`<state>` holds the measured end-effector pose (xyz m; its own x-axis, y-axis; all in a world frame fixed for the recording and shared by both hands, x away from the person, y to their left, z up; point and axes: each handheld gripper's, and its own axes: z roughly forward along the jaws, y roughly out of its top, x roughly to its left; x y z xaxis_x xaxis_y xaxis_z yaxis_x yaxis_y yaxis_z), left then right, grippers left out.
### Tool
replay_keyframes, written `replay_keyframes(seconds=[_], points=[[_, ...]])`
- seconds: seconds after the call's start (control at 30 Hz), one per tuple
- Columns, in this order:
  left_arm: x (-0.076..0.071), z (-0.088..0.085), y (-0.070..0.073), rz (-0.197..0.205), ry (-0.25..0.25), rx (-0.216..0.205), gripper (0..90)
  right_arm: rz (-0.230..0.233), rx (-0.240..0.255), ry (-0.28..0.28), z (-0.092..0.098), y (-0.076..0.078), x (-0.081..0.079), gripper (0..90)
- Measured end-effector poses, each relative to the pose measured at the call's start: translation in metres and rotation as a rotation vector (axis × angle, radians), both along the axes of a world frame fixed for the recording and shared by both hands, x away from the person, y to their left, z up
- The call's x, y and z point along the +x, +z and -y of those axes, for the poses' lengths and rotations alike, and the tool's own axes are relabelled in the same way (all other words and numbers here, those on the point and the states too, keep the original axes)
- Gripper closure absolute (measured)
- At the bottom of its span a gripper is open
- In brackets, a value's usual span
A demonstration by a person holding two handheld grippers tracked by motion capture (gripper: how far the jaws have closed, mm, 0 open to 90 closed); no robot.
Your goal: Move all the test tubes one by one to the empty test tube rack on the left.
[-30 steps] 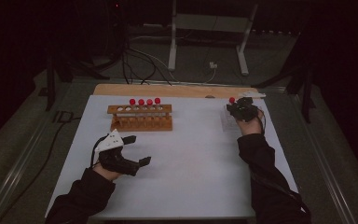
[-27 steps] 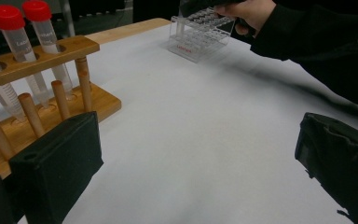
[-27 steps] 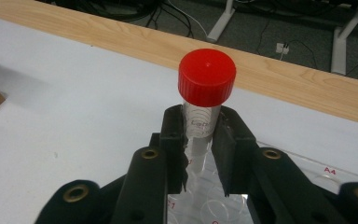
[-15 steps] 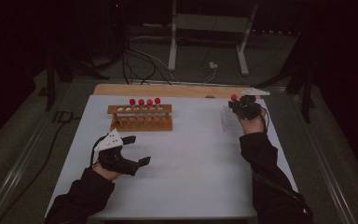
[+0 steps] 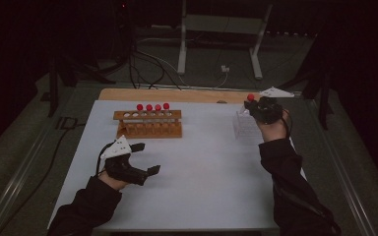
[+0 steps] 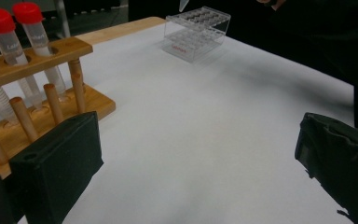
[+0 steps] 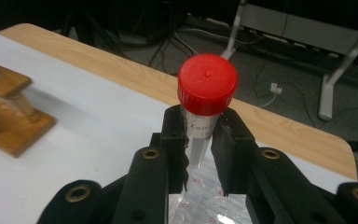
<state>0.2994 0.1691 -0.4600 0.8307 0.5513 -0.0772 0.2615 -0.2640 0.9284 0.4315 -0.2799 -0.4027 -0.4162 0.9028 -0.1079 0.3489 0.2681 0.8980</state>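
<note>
- The right gripper (image 7: 199, 140) clamps its jaws on a red-capped tube (image 7: 205, 100) above the clear rack (image 5: 246, 129).
- The left gripper (image 5: 145, 158), jaws wide, rests on the counter (image 5: 202, 167) near the wooden rack (image 5: 148, 124).

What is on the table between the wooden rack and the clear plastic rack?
Nothing. Between the wooden rack and the clear rack there is just bare white table, in the high view and the left gripper view.
</note>
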Motion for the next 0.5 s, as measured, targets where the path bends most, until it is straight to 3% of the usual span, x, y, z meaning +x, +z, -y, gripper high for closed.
replay_keyframes(seconds=[0.2, 0.5], points=[[0.000, 0.001, 0.006, 0.012, -0.003, 0.002, 1.3, -0.006, 0.005, 0.051, -0.011, 0.004, -0.016, 74.6], [0.000, 0.004, 0.010, -0.001, -0.030, 0.004, 1.3, -0.043, -0.023, 0.144, -0.035, -0.013, -0.036, 74.6]])
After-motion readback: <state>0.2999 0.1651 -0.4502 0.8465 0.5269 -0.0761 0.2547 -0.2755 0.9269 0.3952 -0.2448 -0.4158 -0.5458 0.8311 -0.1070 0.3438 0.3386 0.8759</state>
